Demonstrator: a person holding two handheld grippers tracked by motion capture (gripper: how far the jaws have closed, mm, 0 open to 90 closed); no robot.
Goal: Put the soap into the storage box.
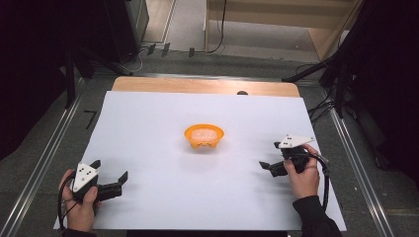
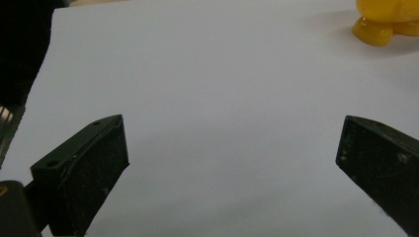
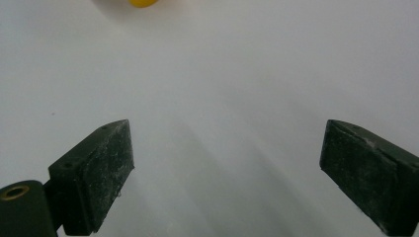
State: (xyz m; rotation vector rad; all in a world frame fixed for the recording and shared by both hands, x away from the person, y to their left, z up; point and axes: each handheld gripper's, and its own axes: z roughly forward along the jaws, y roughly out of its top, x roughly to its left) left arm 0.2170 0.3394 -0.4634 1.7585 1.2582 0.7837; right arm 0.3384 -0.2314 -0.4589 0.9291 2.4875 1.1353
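1. The orange bowl (image 1: 204,135) stands near the middle of the bench (image 1: 148,128), on small feet, with something pale and grainy inside. Both grippers are well apart from it and hold nothing. Judged from this, the bowl is what either would go for, and a push against its rim could tip it on those feet and spill the contents.
2. The right gripper (image 1: 271,157) hovers toward the right edge of the bench with its jaws spread wide. If it comes in level at the bowl's side, one jaw may shove the bowl away before the other gets behind the wall.
3. The left gripper (image 1: 109,170) sits near the front left corner, jaws also spread wide. Reaching from there at the same time as the other risks the two meeting at the bowl.
4. The white sheet (image 1: 148,197) covering the bench looks smooth; a grazed bowl could slide on it.
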